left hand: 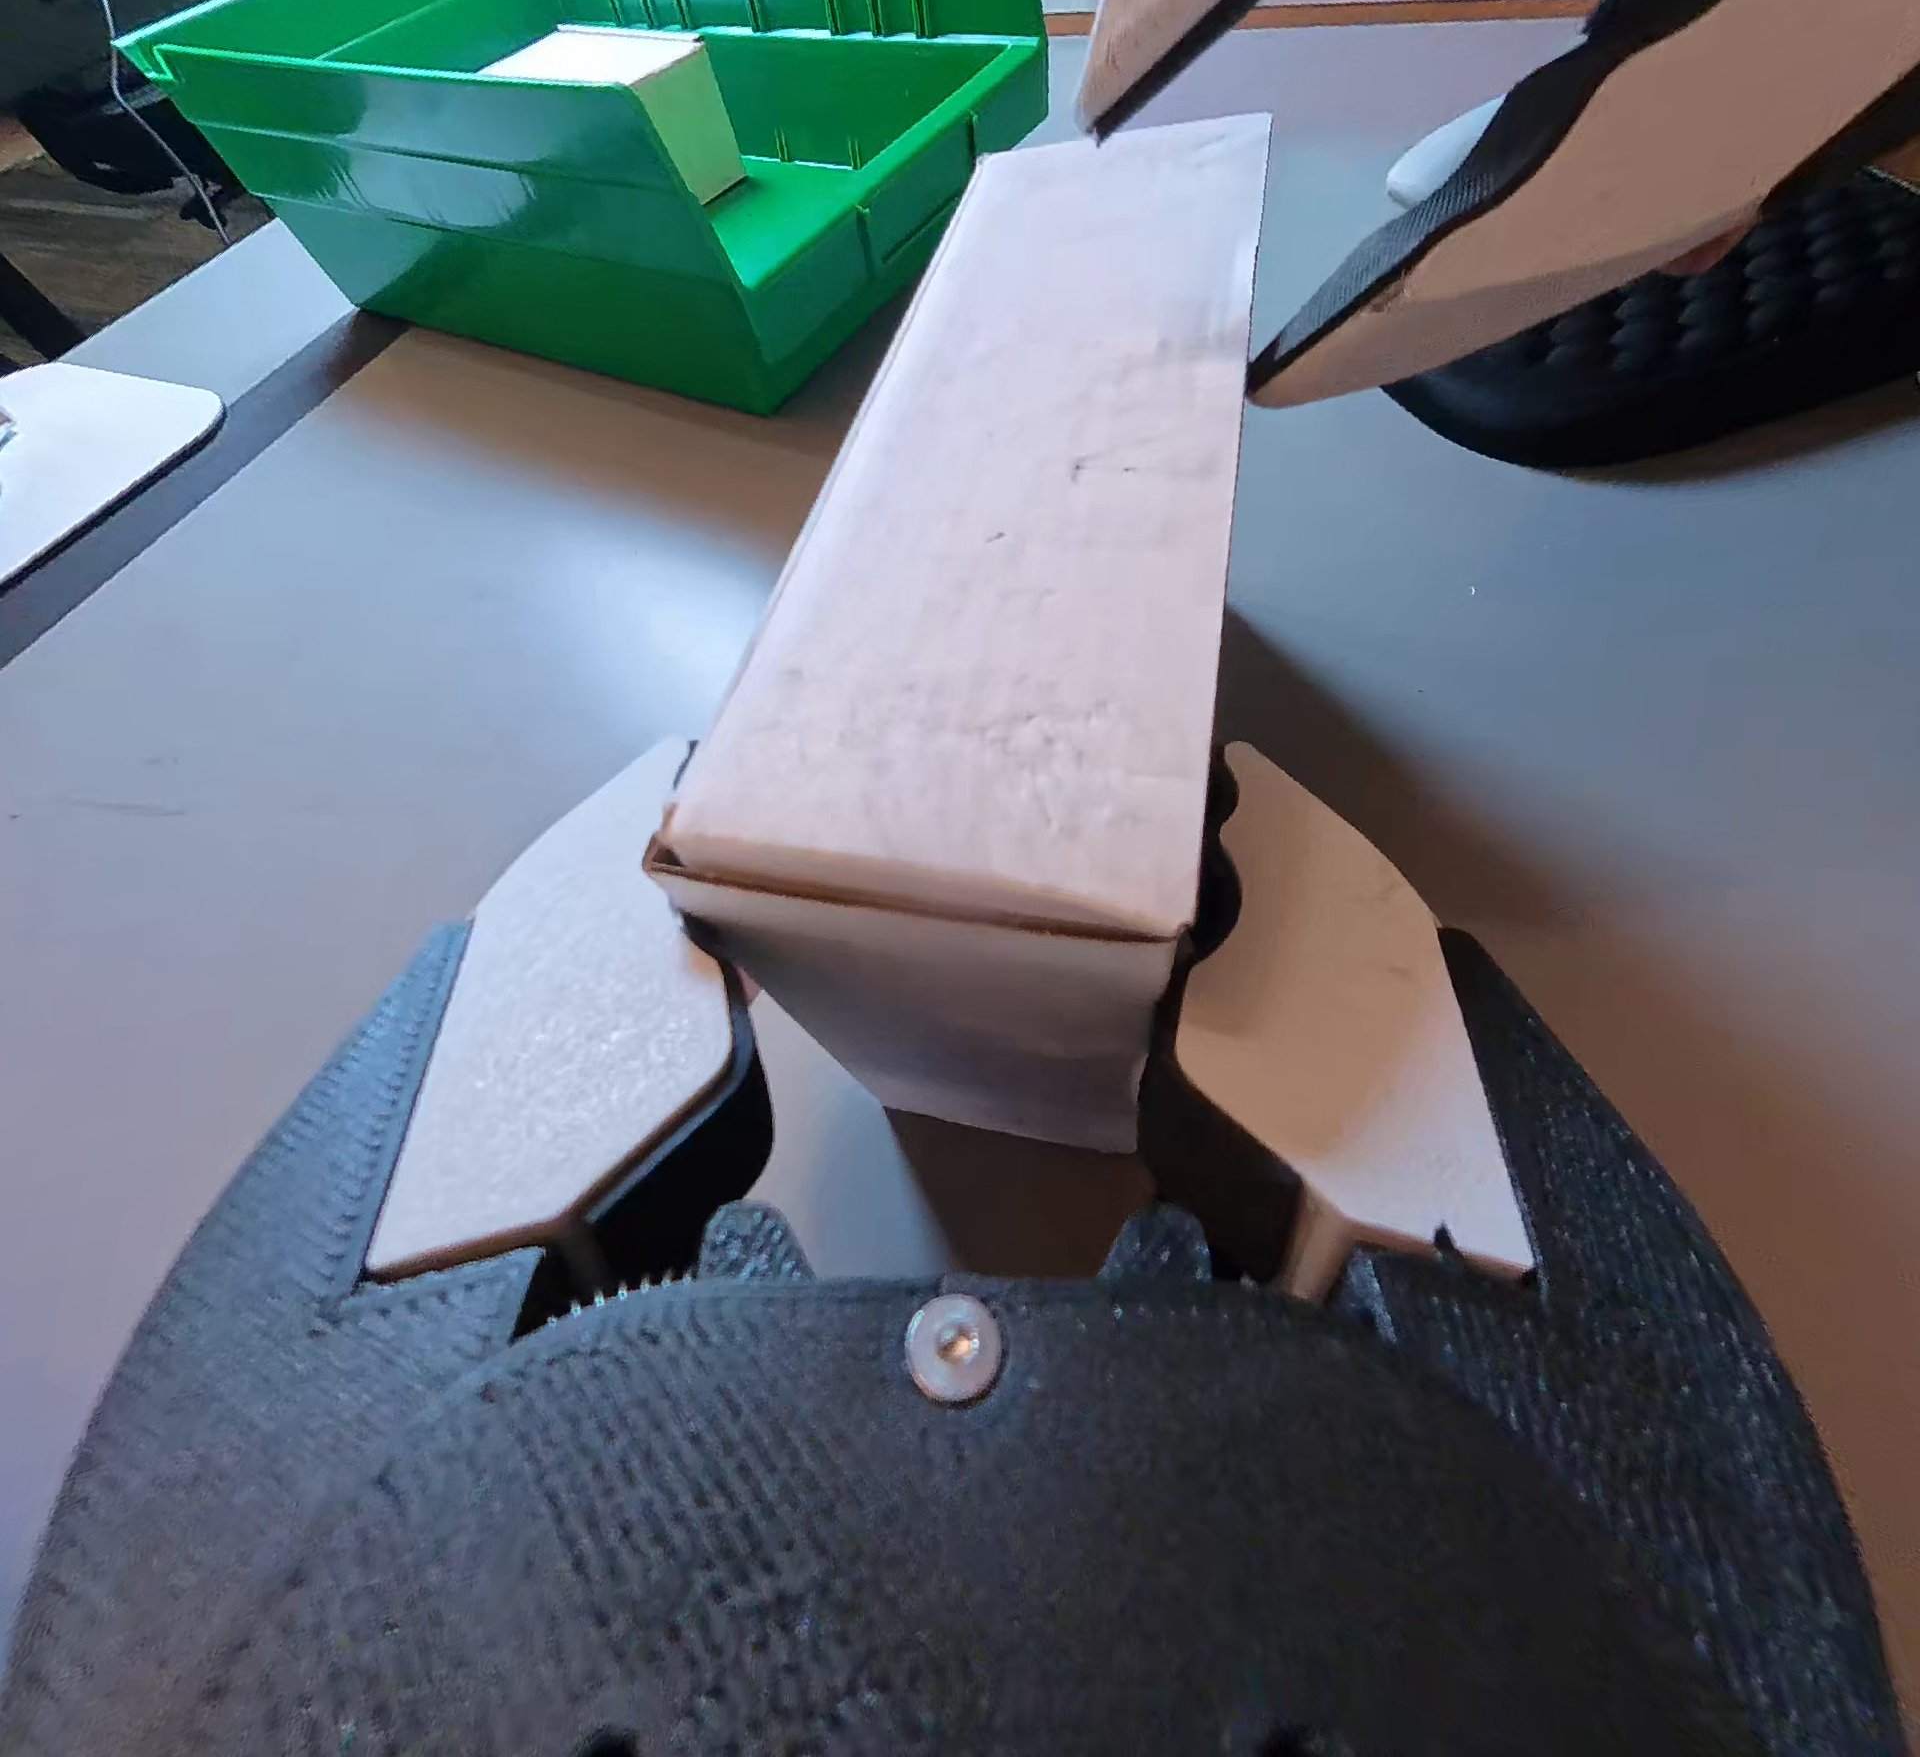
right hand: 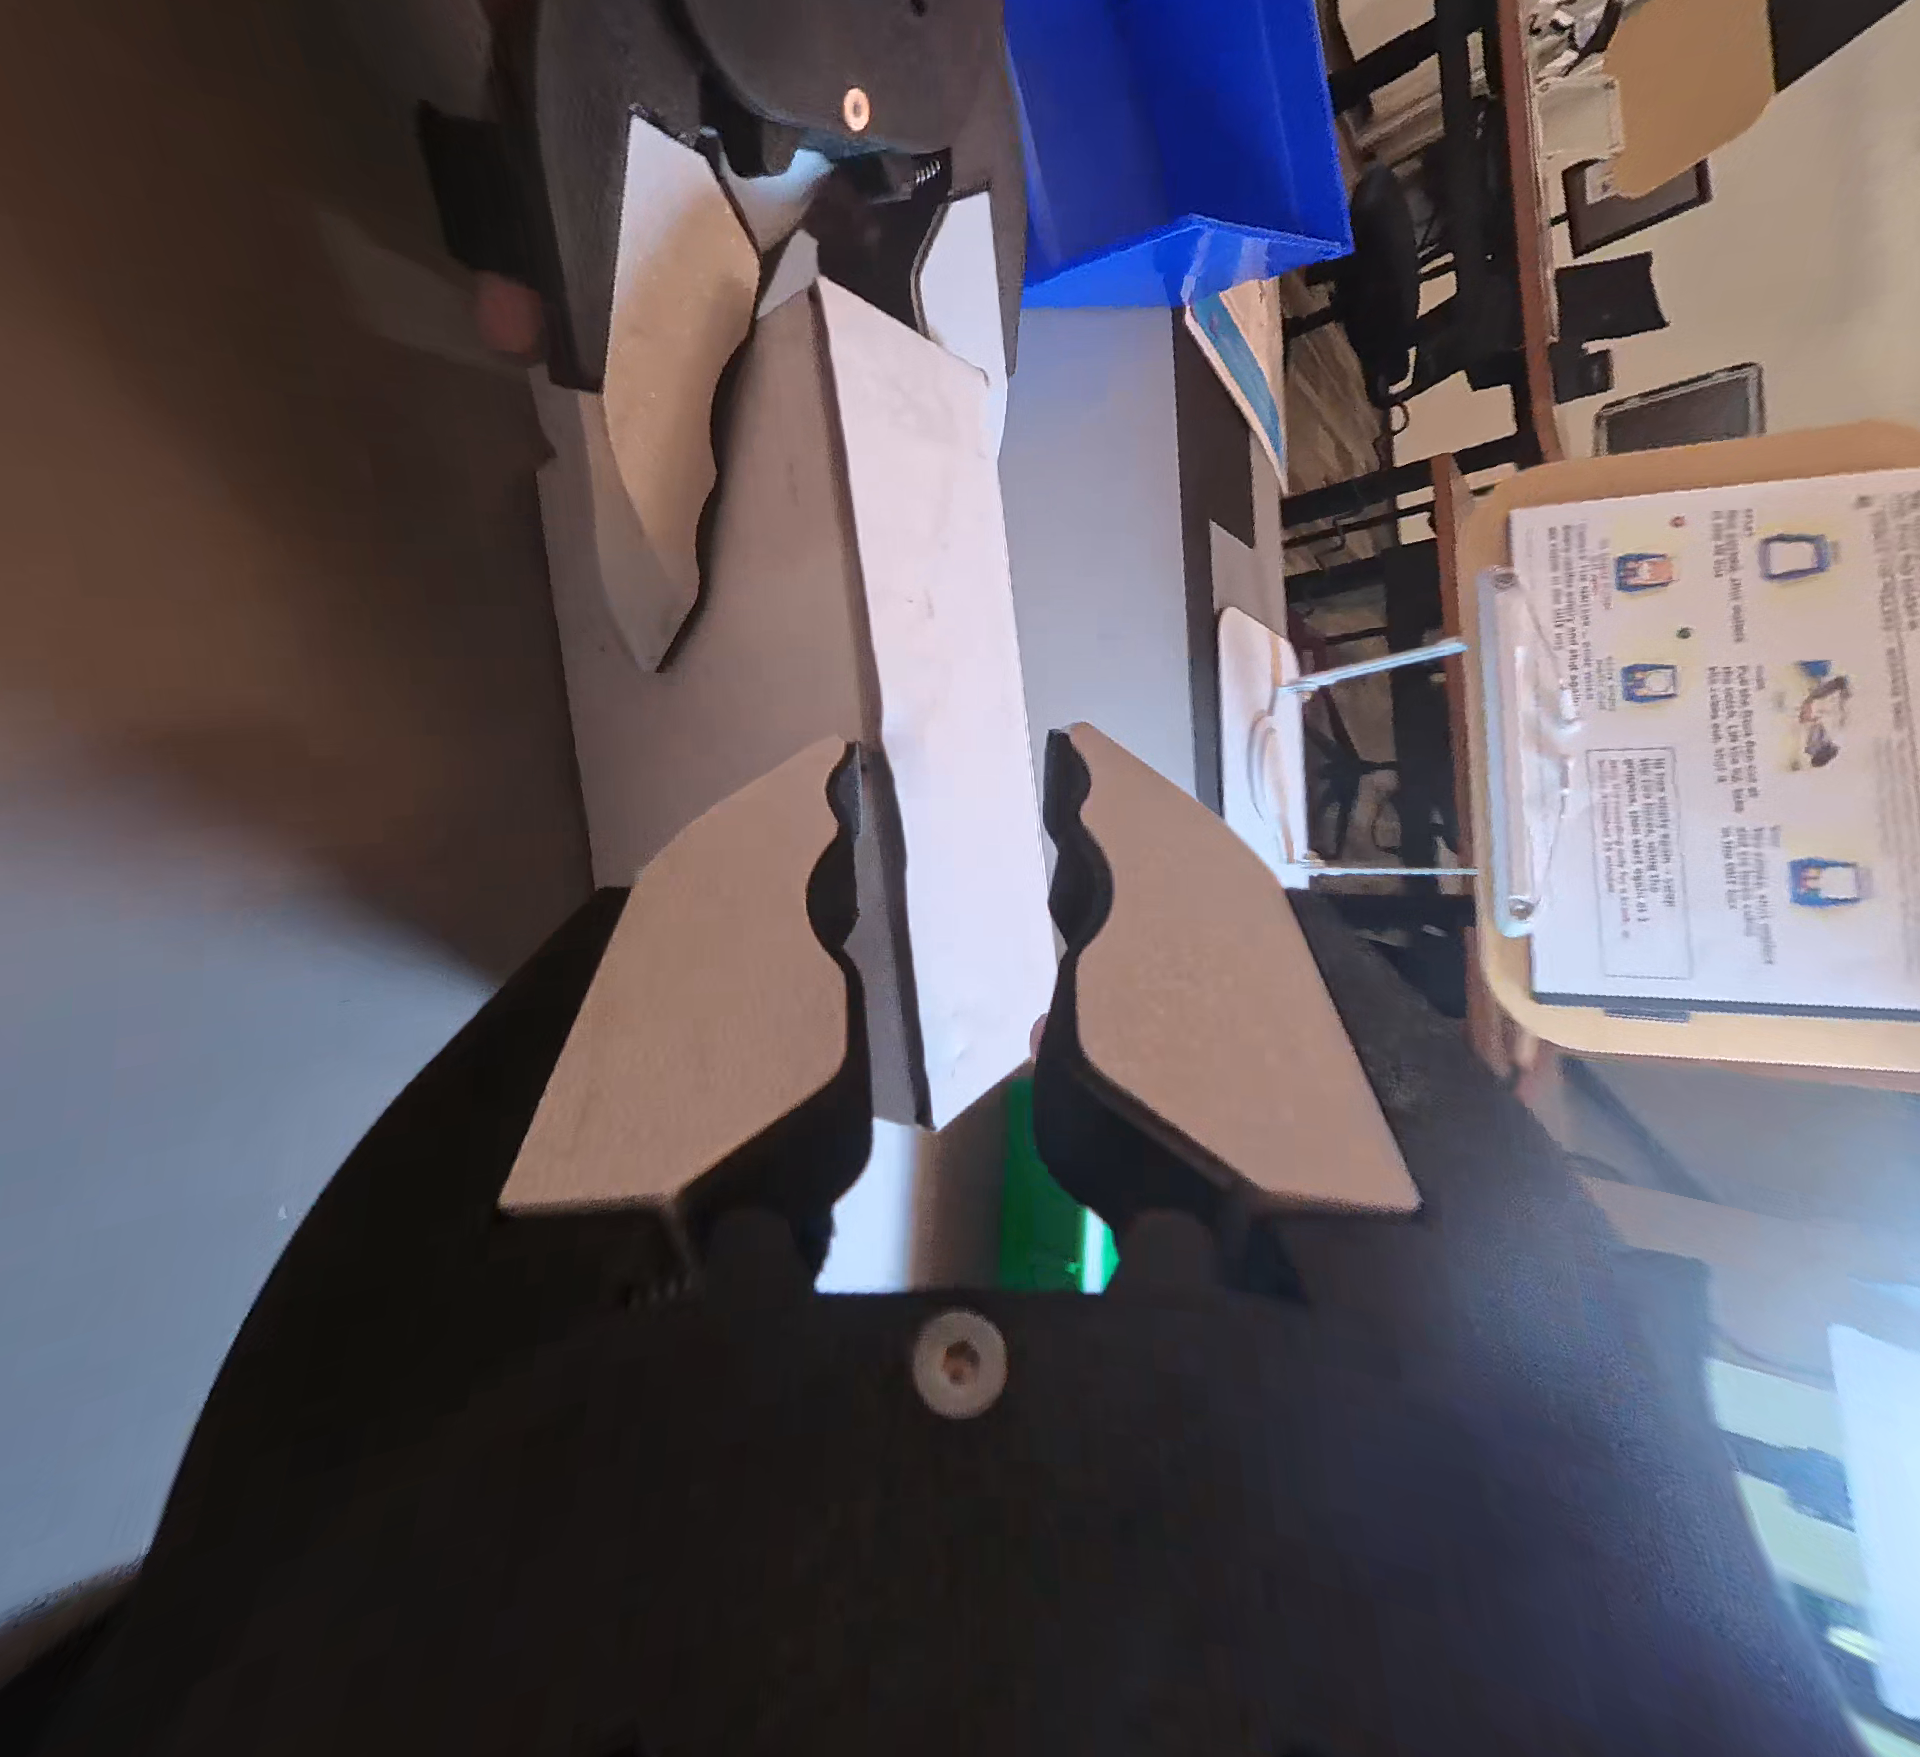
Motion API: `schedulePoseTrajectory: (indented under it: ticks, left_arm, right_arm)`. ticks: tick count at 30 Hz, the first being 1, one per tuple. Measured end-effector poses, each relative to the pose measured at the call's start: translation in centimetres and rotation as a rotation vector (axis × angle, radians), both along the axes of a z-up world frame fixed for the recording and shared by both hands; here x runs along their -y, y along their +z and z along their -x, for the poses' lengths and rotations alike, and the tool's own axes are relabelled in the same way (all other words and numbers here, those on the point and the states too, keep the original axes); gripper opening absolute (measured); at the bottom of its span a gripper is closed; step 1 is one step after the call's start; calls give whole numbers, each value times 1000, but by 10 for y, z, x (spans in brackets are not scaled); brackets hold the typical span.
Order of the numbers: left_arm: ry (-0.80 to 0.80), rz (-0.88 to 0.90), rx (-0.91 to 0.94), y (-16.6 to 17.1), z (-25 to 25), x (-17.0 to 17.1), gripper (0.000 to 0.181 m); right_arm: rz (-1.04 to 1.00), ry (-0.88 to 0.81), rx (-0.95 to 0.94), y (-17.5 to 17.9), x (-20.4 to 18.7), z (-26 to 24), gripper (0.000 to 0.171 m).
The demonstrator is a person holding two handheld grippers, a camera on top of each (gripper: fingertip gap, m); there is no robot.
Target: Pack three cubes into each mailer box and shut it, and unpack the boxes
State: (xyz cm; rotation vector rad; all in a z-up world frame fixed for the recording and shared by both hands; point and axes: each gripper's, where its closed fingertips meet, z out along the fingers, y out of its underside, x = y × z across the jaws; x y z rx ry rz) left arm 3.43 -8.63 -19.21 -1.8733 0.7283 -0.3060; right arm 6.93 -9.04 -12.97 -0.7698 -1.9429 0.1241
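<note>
A closed white mailer box (left hand: 997,564) is held off the grey table (left hand: 416,668). My left gripper (left hand: 935,834) is shut on its near end, one finger on each side. The right gripper (left hand: 1174,253) comes in from the upper right, turned on its side. In the right wrist view the right gripper (right hand: 951,762) has its fingers close on either side of the box (right hand: 935,668)'s other end, with a thin gap on the right side. The left gripper's finger (right hand: 665,460) shows beyond. No cubes are in view.
A green bin (left hand: 582,273) at the far left of the table holds another white box (left hand: 665,97). A blue bin (right hand: 1164,97) stands beyond the held box. A clipboard with a printed sheet (right hand: 1704,741), a white pad (left hand: 83,450) and a black dimpled object (left hand: 1714,336) lie around. Some 8 cm of space lies between my two pairs of fingers.
</note>
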Motion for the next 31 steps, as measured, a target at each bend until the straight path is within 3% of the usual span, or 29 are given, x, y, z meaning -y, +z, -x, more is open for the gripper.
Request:
schedulePoseTrajectory:
  ticks: [1,5,17,27,31]
  left_arm:
    - [-4,9,4,0,0,0,89]
    - [-35,46,49,1,-1,6,79]
    - [-77,79,19,-1,-3,11,78]
    - [-136,148,101,2,-8,20,76]
    - [-140,117,35,0,-6,22,75]
  right_arm:
    - [-40,-6,3,-1,0,2,34]
    - [-156,-46,6,-1,-6,3,33]
    - [58,-2,94,0,-3,-5,22]
    - [-352,-9,-20,8,-2,14,20]
    - [-388,6,14,-2,0,20,1]
